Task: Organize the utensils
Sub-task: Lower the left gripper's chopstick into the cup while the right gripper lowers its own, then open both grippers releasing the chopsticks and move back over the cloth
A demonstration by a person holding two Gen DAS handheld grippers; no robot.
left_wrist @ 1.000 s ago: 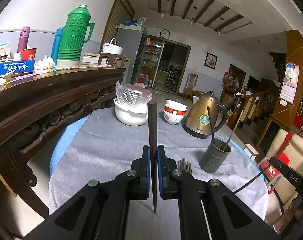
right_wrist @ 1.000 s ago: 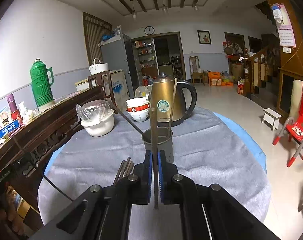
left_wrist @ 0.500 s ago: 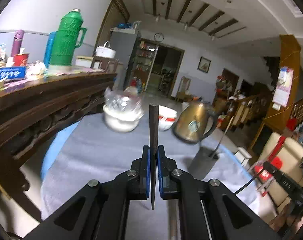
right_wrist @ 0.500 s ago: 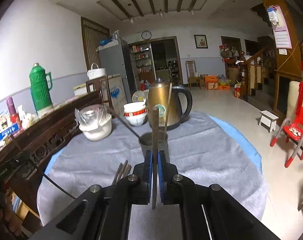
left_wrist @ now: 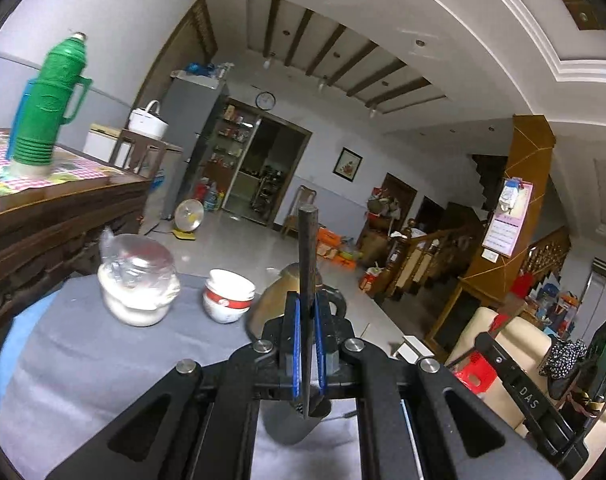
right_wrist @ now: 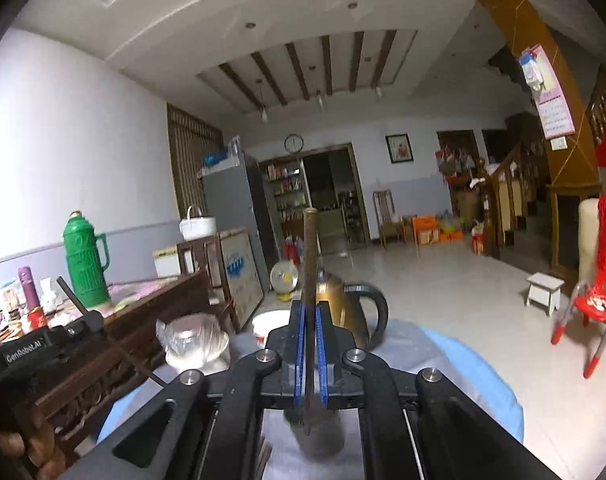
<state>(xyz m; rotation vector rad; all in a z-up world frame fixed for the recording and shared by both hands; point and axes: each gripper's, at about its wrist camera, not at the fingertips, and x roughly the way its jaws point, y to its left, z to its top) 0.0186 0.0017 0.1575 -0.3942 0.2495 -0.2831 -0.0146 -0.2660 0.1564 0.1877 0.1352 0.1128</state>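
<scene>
My left gripper is shut on a dark chopstick that stands upright between the blue pads. Its lower tip hangs over the grey utensil holder, which sits on the table just below the jaws and is partly hidden by them. My right gripper is shut on a brownish chopstick, also upright. That chopstick's lower end hangs above the same grey holder. Whether either tip touches the holder is hidden.
A gold kettle stands just behind the holder. A plastic-covered white bowl and stacked red-and-white bowls sit at the far side of the grey tablecloth. A wooden sideboard with a green thermos flanks the left.
Both grippers have risen and come in over the grey holder, each still gripping its chopstick. The holder has slid from ahead of the jaws to beneath them.
</scene>
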